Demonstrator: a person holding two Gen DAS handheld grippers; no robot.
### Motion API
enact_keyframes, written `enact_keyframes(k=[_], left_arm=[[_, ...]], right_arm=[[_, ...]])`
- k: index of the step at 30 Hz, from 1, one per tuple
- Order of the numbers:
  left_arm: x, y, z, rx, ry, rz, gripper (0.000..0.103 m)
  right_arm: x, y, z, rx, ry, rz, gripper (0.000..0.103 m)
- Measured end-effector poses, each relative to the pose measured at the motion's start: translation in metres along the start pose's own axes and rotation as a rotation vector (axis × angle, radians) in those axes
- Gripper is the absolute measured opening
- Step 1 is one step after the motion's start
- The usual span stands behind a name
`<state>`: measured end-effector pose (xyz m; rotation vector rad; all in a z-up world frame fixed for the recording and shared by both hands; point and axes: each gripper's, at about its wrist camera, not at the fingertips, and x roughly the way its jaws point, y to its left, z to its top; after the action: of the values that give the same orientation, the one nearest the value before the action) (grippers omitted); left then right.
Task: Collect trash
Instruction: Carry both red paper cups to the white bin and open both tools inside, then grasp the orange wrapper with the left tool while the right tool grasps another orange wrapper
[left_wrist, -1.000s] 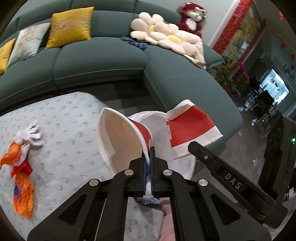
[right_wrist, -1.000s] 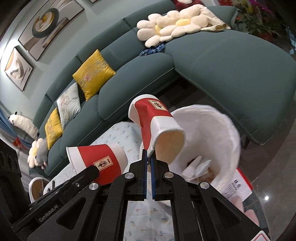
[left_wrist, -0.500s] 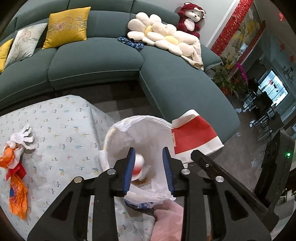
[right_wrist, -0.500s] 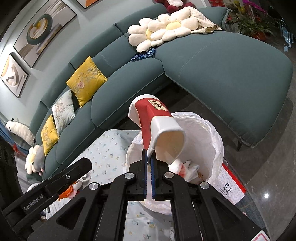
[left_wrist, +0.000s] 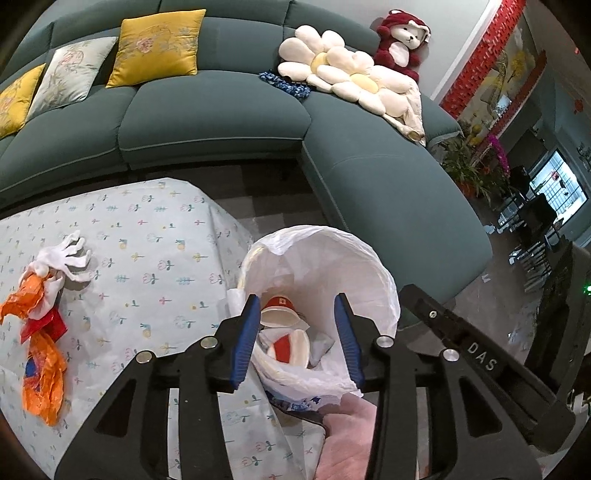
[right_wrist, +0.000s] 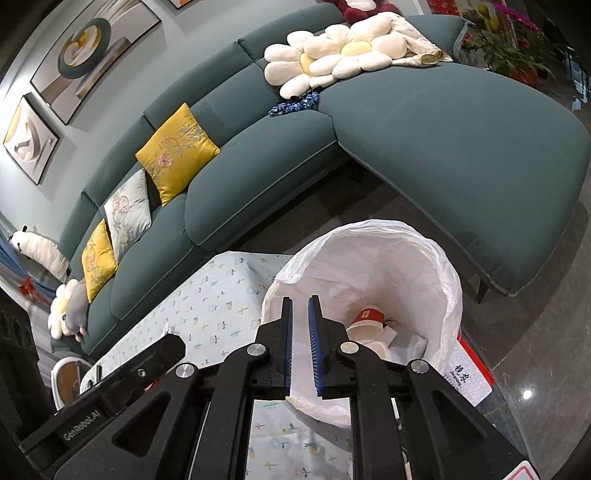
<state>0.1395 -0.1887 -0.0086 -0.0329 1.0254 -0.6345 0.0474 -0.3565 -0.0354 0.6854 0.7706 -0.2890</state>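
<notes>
Two red-and-white paper cups (left_wrist: 282, 314) lie in the crinkled white plastic-lined bin (left_wrist: 384, 280); both tools' jaws, just parting, stand apart, empty.

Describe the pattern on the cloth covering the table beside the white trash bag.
The pale blue tablecloth carries a repeating print of small flowers and sprigs, clearest in the left wrist view.

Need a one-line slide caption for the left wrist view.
Open left gripper above the lined trash bin, two red paper cups inside it.

Table w/ floral cloth (left_wrist: 155, 236); white glove (left_wrist: 66, 254) and orange wrappers (left_wrist: 40, 373) lie at its left edge.
</notes>
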Motion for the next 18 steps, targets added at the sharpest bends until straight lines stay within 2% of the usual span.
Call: enact_keyframes(k=[7, 11, 18], left_arm=[[-0.010, 0.014, -0.003, -0.025, -0.016, 0.016, 0.040], [-0.017, 0.025, -0.005, -0.044, -0.027, 0.028, 0.040], [-0.031, 0.049, -0.009, -0.081, -0.047, 0.049, 0.040]], right_arm=[[-0.003, 0.021, -0.004, -0.058, 0.002, -0.005, 0.014], [-0.004, 0.033, -0.008, -0.083, 0.001, -0.006, 0.024], [-0.003, 0.058, -0.019, -0.133, 0.021, -0.002, 0.024]])
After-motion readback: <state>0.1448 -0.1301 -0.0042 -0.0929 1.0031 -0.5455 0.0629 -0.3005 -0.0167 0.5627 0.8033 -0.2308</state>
